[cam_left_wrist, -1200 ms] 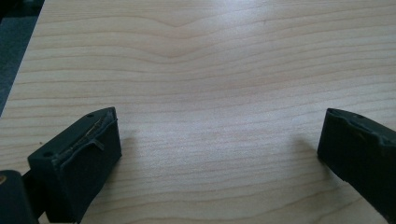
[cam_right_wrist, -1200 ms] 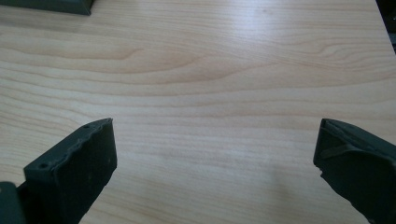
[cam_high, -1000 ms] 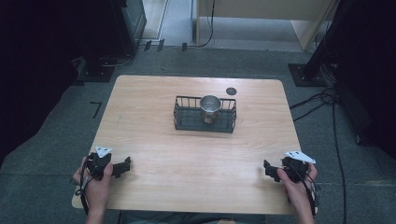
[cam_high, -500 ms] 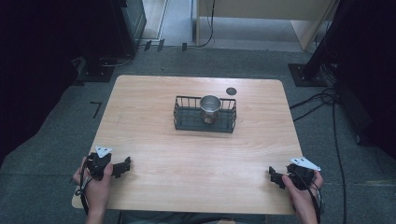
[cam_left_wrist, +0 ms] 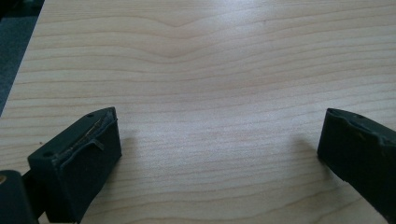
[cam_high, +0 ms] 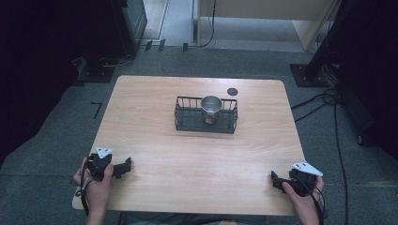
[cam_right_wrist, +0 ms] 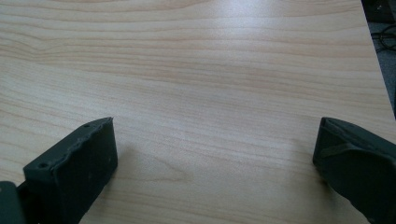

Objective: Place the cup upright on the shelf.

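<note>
Both claws are seen at the near edge of the counter (cam_high: 155,117), the left claw (cam_high: 126,167) at the near left corner and the right claw (cam_high: 276,180) at the near right corner, each resting low over bare wood. In both gripper views the jaws are spread wide with nothing between them. The nearest objects lie well apart from both claws: a black wire basket (cam_high: 180,117) stands at mid-counter toward the far side, and a metal cup (cam_high: 211,105) stands upright inside it, right of the basket's middle. A small dark disc (cam_high: 232,91) lies flat on the counter just beyond the basket's far right corner. The work is judged to be at its start, with the reach toward the cup not yet begun. For a clean pick, the cup is best approached from above, since the basket walls block a side entry. The jaws should be kept wide until they straddle the rim, one inside and one outside, or both around the body if the wires allow. The basket is light and may shift or lift with the cup, so it is best steadied with the other claw on its rim.
</note>
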Available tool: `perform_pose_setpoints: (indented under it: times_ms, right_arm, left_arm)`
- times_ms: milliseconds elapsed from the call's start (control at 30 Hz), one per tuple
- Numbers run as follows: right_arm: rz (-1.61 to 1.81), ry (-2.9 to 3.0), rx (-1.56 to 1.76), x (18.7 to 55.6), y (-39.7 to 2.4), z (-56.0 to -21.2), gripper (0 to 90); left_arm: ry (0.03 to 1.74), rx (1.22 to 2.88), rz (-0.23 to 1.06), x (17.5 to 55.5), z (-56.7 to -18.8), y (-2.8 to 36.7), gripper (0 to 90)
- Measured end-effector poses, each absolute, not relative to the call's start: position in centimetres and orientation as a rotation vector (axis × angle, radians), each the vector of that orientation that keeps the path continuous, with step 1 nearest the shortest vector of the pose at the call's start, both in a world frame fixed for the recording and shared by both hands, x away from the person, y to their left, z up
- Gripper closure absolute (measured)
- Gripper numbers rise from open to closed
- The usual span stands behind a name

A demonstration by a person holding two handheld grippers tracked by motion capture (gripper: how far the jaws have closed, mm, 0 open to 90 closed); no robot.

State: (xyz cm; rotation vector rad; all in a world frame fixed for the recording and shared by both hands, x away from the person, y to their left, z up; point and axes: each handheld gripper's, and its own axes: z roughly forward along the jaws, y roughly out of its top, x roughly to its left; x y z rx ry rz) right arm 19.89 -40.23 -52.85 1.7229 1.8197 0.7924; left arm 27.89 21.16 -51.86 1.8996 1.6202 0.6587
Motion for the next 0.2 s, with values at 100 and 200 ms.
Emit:
perform_pose_setpoints:
  times_ms: [100,200]
  right_arm:
    - [0.793,1.82,1.723,19.89,-40.23,-52.85,0.0]
    - [0.793,1.82,1.723,19.89,-40.24,-52.85,0.0]
  left_arm:
    - [1.622,1.898,0.66,27.91,-51.86,21.13,0.0]
    - [1.616,1.902,0.658,27.95,-51.86,21.02,0.0]
